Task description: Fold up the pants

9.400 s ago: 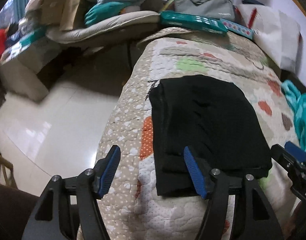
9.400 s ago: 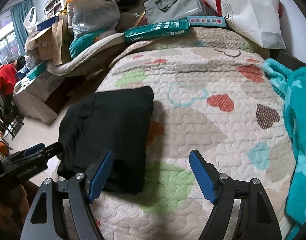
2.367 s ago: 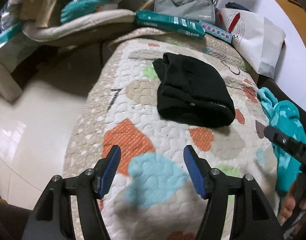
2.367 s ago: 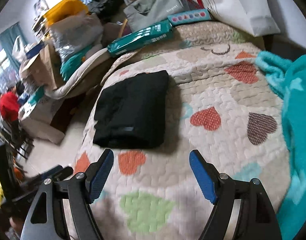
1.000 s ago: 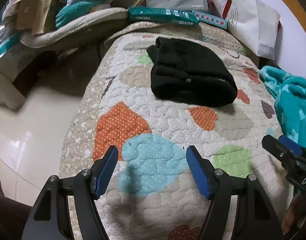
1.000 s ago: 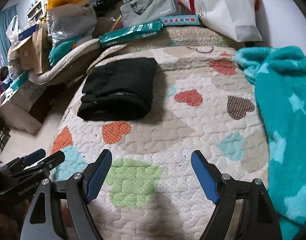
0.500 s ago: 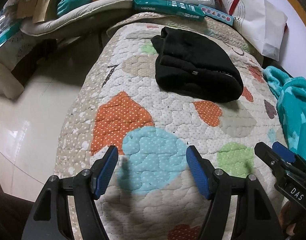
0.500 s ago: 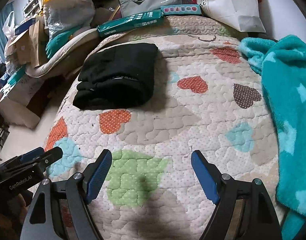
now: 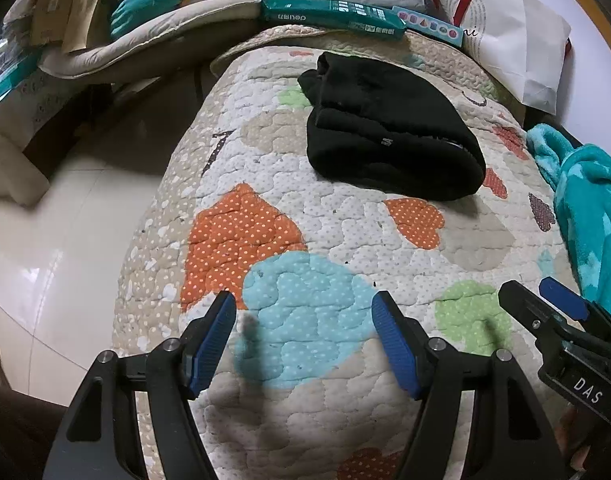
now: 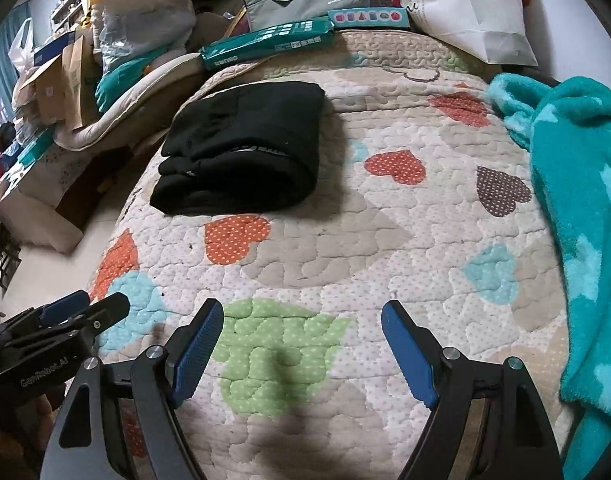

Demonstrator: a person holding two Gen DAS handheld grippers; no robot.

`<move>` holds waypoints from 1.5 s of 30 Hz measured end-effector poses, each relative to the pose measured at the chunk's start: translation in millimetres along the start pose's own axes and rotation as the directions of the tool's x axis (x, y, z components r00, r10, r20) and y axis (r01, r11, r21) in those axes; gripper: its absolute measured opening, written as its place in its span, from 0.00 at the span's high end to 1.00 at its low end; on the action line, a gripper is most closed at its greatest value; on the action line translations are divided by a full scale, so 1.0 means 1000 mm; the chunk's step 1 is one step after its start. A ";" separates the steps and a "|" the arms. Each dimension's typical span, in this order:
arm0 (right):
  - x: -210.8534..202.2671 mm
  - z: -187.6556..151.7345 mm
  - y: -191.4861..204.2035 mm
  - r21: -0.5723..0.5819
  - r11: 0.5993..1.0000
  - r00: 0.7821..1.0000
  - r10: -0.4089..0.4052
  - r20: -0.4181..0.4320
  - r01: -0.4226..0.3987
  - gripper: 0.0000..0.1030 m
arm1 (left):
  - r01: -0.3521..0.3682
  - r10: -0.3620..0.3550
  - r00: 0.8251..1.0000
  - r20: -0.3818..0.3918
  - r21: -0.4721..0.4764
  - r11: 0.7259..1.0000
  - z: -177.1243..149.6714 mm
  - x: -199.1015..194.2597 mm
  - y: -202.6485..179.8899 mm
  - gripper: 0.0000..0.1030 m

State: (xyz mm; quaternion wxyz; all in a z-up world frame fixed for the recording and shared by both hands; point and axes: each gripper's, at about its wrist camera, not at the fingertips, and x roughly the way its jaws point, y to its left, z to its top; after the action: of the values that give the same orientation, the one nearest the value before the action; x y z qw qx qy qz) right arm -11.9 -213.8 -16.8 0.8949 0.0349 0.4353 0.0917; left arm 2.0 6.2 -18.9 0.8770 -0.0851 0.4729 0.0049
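**Ana:** Left wrist view first: what's the left gripper [image 9: 304, 340] doing?

**Ben:** Its jaws are spread wide with nothing between them, hovering over the quilt [image 9: 345, 240]. The black pants [image 9: 389, 128] lie folded into a thick bundle farther up the bed, well apart from it.

**Ana:** And the right wrist view?

**Ben:** Much the same. The right gripper [image 10: 303, 350] gapes wide and holds nothing. The pants [image 10: 245, 148] sit ahead and to its left, near the bed's edge.

**Ana:** Any risk?

**Ben:** I'd judge the folding done. The bundle looks plump, so its top layers could spring open, and a nudge might slide it off that near edge.
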 end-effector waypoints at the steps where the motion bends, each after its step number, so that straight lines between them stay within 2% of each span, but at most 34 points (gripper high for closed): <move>1: 0.000 0.000 0.001 -0.003 1.000 1.000 0.001 0.000 -0.001 0.17 | 0.001 -0.001 1.000 -0.003 0.000 1.000 0.000 0.001 0.000 0.32; 16: 0.009 -0.001 0.003 -0.001 1.000 1.000 0.008 -0.015 -0.008 0.17 | 0.016 -0.016 0.999 -0.034 -0.008 1.000 -0.001 0.006 -0.002 0.32; 45: 0.007 -0.001 0.009 -0.026 1.000 1.000 0.008 -0.015 -0.009 0.17 | 0.018 -0.019 0.999 -0.043 -0.017 1.000 -0.001 0.008 0.001 0.32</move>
State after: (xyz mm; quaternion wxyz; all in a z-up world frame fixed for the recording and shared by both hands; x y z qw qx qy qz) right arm -9.4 -204.0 -22.0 0.8915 0.0246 0.4408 0.1014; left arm 5.8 6.0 -25.8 0.8658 -0.0968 0.4910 -0.0012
